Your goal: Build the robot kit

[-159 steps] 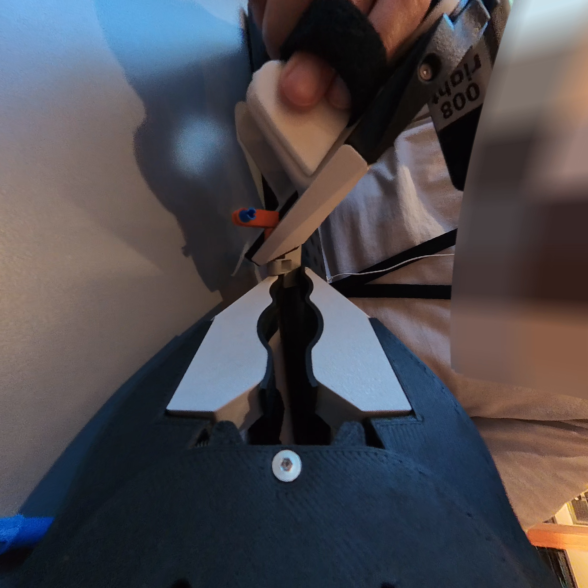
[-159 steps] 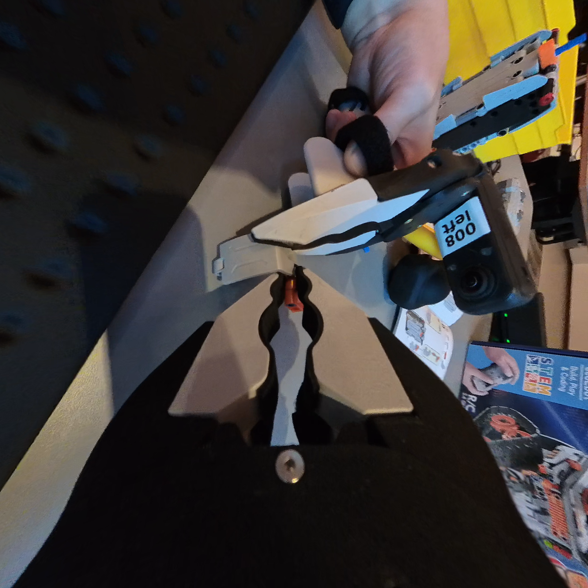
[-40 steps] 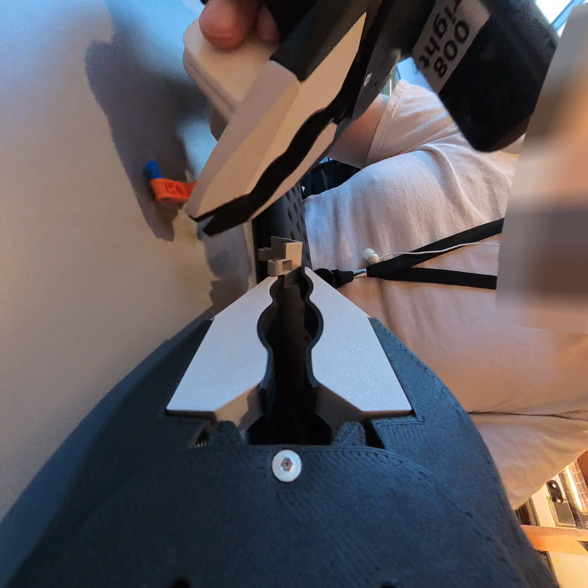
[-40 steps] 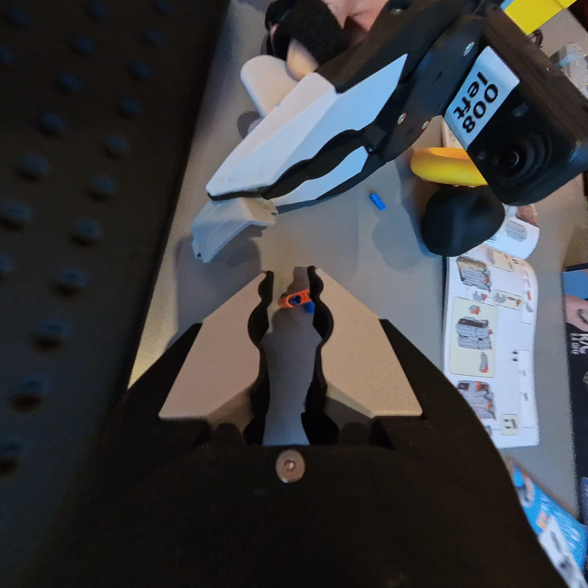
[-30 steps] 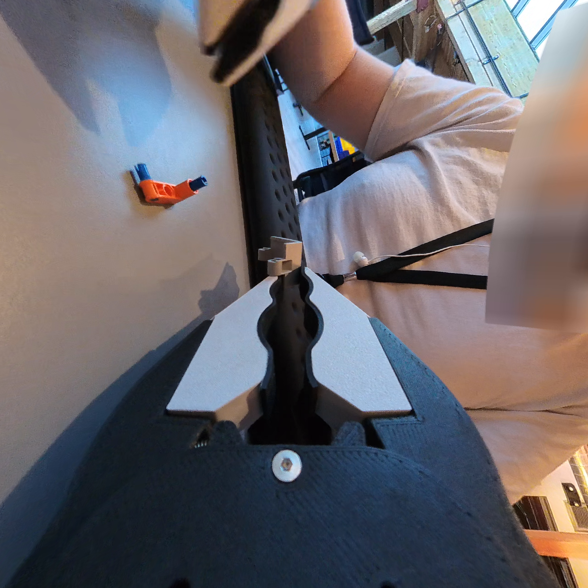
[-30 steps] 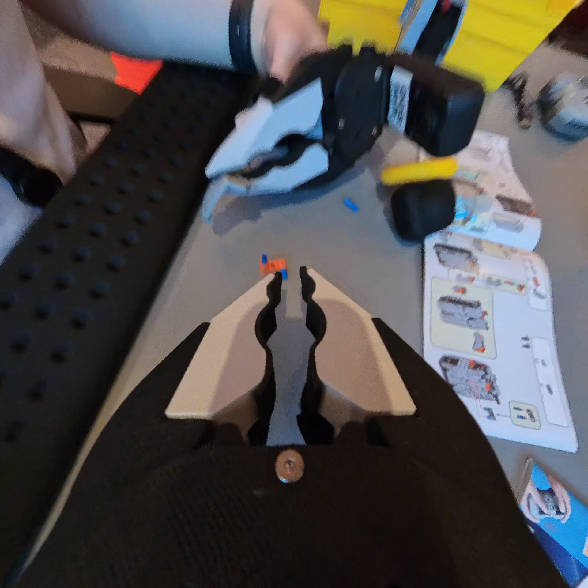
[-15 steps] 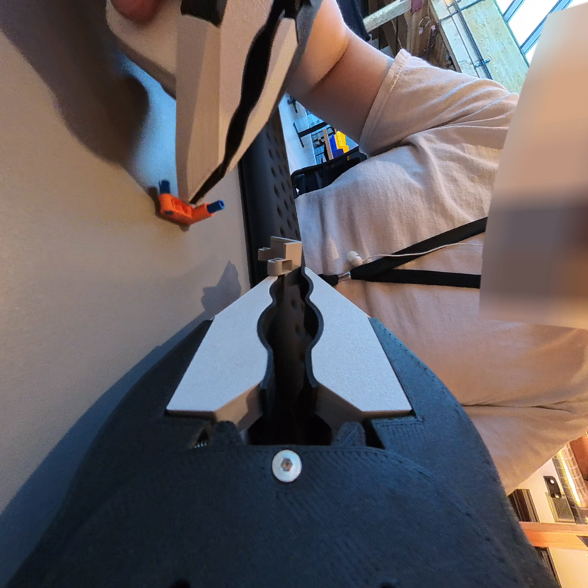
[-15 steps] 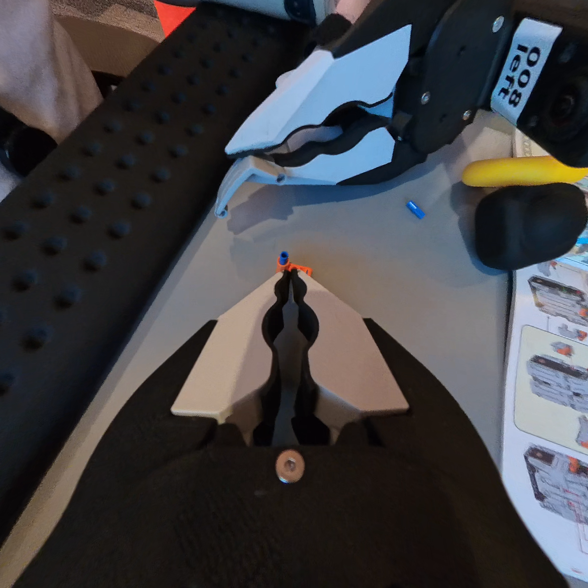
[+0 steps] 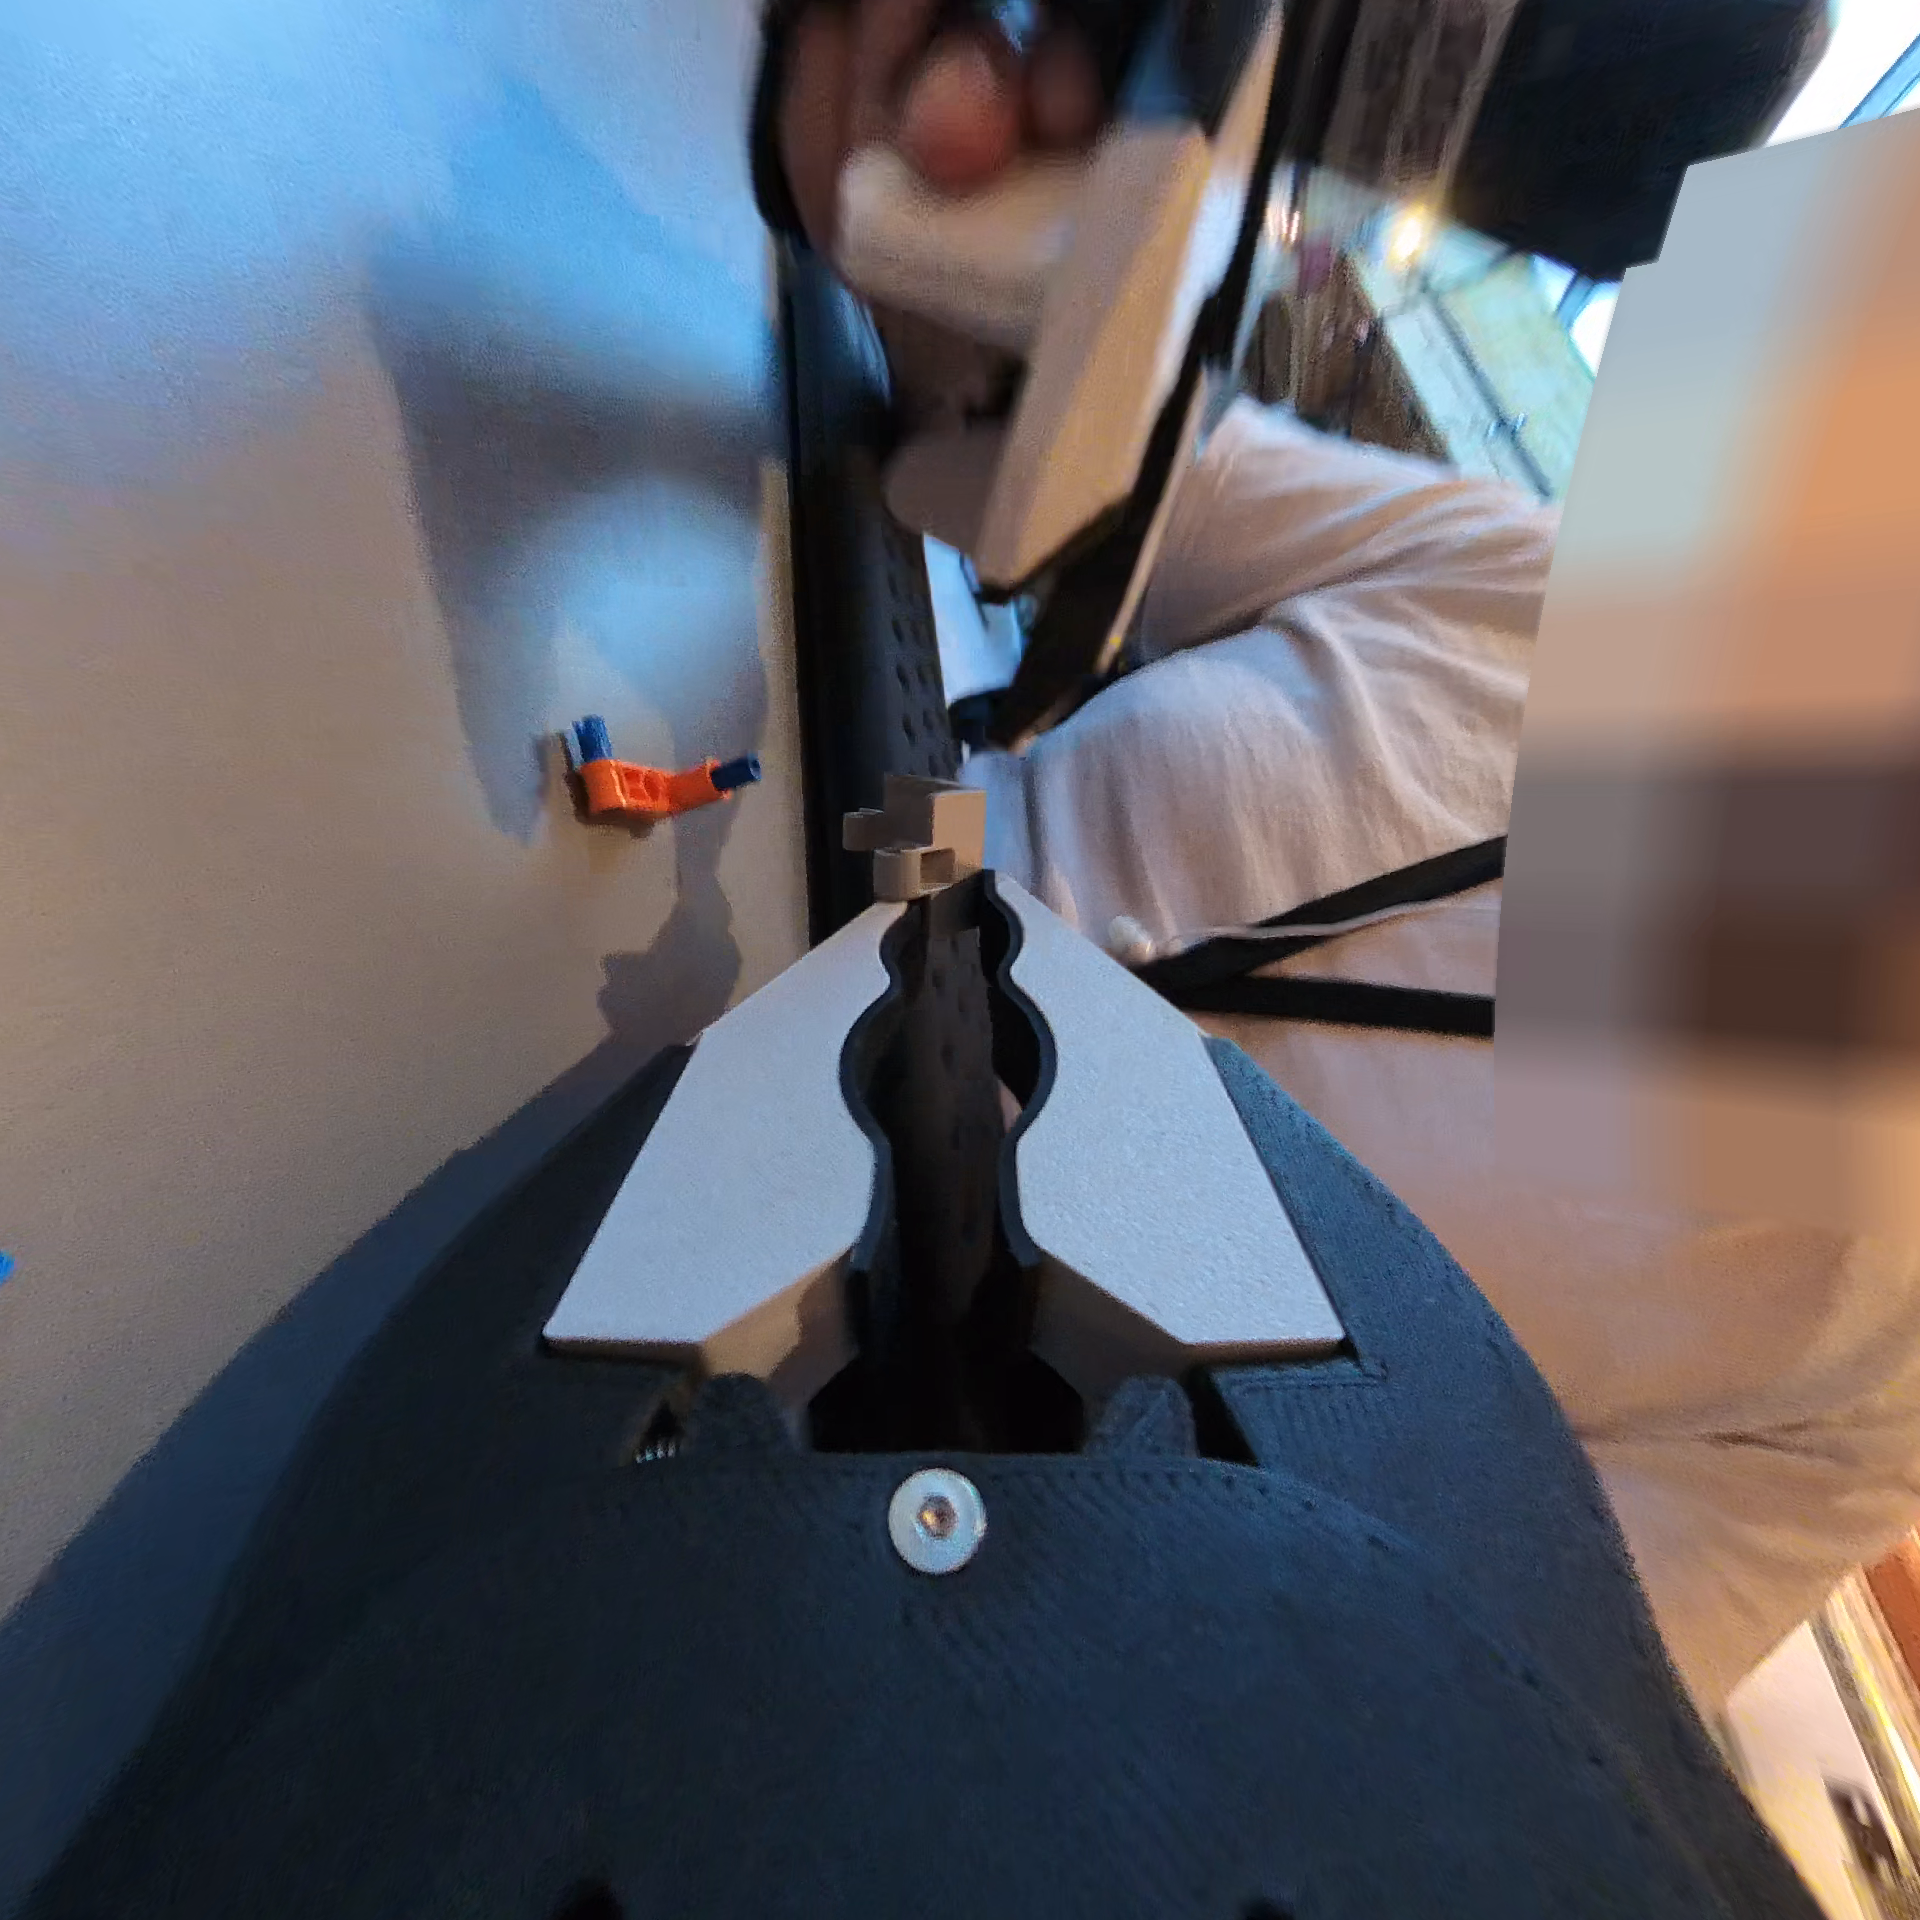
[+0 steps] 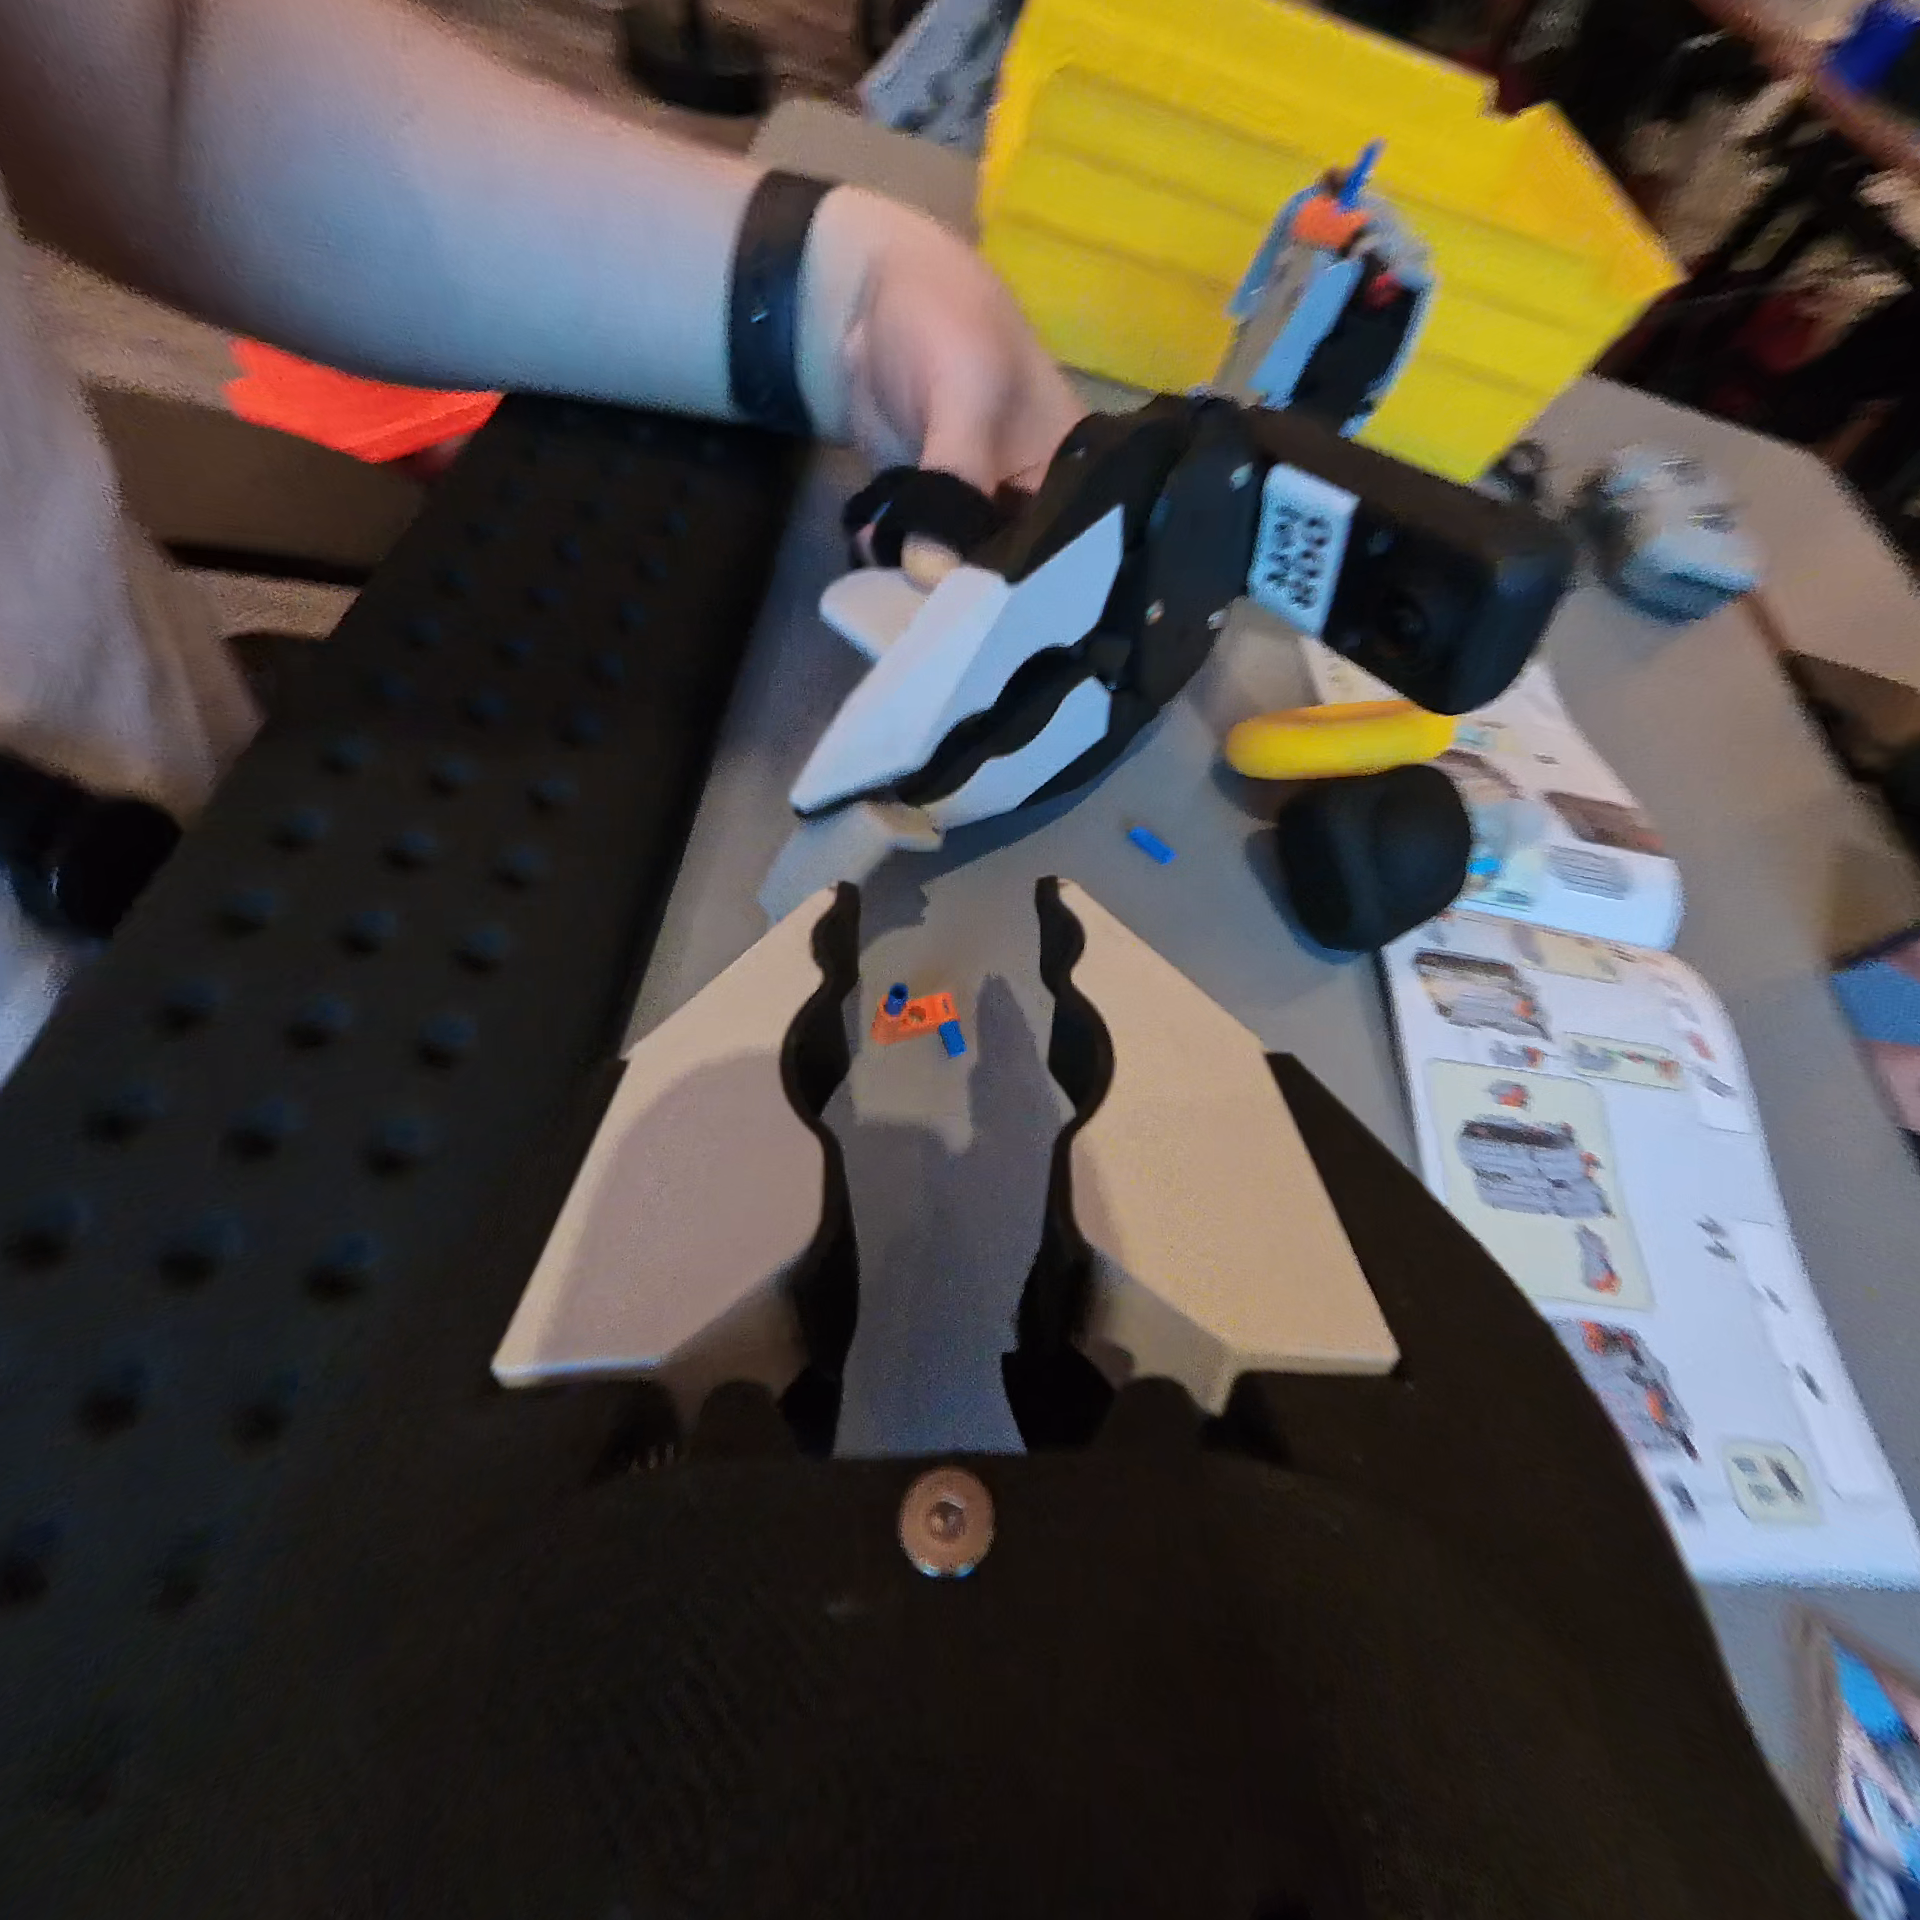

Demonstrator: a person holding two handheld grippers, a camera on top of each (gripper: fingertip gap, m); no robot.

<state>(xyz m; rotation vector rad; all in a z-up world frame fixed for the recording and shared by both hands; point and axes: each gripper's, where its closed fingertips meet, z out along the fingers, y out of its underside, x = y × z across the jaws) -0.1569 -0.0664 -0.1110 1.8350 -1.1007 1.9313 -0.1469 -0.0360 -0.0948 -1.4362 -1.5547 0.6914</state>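
Observation:
A small orange piece with two blue pins (image 10: 914, 1018) lies on the grey table (image 10: 935, 1247). My right gripper (image 10: 948, 894) is open and empty above it, and the piece shows in the gap between the fingers. The piece also shows in the left wrist view (image 9: 644, 784). My left gripper (image 9: 945, 894) is shut on a grey angled part (image 9: 920, 831), which sticks out past its tips. In the right wrist view the left gripper (image 10: 862, 810) hovers just beyond my right fingertips with the grey part (image 10: 831, 862) pointing down at the table.
A black studded mat (image 10: 364, 935) lies on the left. A loose blue pin (image 10: 1150, 845), a black round piece (image 10: 1371, 857), a yellow ring (image 10: 1340, 738) and an open instruction booklet (image 10: 1558, 1195) lie to the right. A yellow bin (image 10: 1195, 208) with a half-built model (image 10: 1320, 301) stands behind. A person's torso (image 9: 1299, 727) is close. Only a small space, under 4 cm, lies between the two pairs of fingers. The loose blue pin (image 10: 1150, 845) lies around 11 centimeters away from my right fingertips.
My right gripper was nearly shut at the orange piece and has since opened and drawn back. The piece stays on the table. My left gripper still holds the grey part.

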